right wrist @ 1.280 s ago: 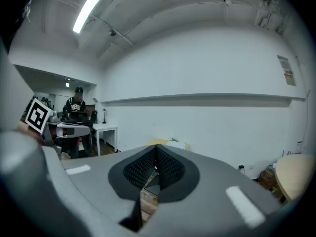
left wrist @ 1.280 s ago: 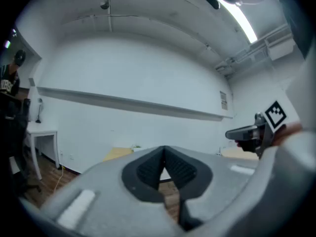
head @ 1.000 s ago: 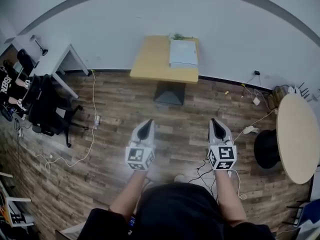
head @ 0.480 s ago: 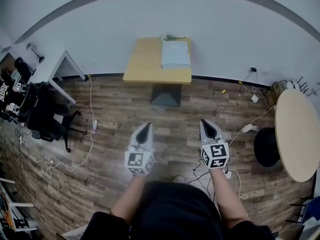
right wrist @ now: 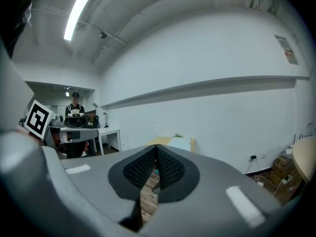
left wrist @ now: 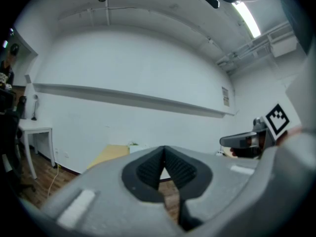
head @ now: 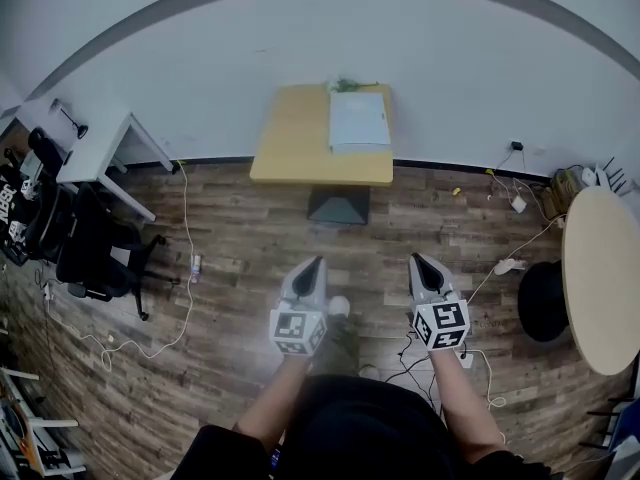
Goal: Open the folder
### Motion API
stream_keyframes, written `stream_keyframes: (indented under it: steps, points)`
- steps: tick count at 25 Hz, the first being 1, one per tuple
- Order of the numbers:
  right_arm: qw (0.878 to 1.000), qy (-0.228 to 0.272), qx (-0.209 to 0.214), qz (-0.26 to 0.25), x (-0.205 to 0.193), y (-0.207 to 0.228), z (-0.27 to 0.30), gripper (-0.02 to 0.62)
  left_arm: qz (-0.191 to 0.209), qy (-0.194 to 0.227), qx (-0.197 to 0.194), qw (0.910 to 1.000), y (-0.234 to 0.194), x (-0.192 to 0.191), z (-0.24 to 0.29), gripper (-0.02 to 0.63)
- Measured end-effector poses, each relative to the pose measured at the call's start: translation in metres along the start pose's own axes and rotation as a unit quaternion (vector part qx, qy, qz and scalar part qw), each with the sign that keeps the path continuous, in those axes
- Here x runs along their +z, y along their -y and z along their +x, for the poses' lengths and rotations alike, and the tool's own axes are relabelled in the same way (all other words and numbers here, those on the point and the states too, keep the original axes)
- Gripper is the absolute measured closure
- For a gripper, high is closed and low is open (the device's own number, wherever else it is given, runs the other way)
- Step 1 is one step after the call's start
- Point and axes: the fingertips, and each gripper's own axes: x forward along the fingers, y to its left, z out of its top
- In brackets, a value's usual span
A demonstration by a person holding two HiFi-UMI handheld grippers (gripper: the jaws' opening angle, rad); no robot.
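Observation:
A pale folder (head: 358, 120) lies shut on the right half of a yellow table (head: 300, 138) against the far wall. Both grippers hang over the wooden floor, well short of the table and pointing toward it. My left gripper (head: 310, 265) is shut with nothing between its pads. My right gripper (head: 419, 260) is also shut and empty. The left gripper view shows the table (left wrist: 109, 153) and folder (left wrist: 138, 148) far off behind its jaw tips. The right gripper view has the folder (right wrist: 181, 143) just right of its closed tips.
A white desk (head: 100, 136) and black office chairs (head: 90, 238) stand at the left. A round table (head: 600, 278) and a black stool (head: 540, 300) are at the right. Cables (head: 420, 356) trail over the floor near my feet. A person (right wrist: 75, 110) stands far back.
Both grippers have sunk a little and sit lower in the head view. A shoe now shows between them and the view has shifted. Jaws stayed shut.

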Motion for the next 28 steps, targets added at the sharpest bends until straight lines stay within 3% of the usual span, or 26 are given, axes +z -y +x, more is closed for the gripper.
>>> stream_keyframes:
  steps: [16,28]
  points:
    - [0.997,-0.044,-0.064,0.014,0.028,0.085,0.209,0.592,-0.021,-0.024,-0.017,0.9993,-0.142,0.015,0.2,0.603]
    - [0.991,-0.093,-0.091,0.034,0.03,0.104,0.33,0.592,-0.026,-0.042,-0.095,0.9942,-0.196,0.013,0.297,0.603]
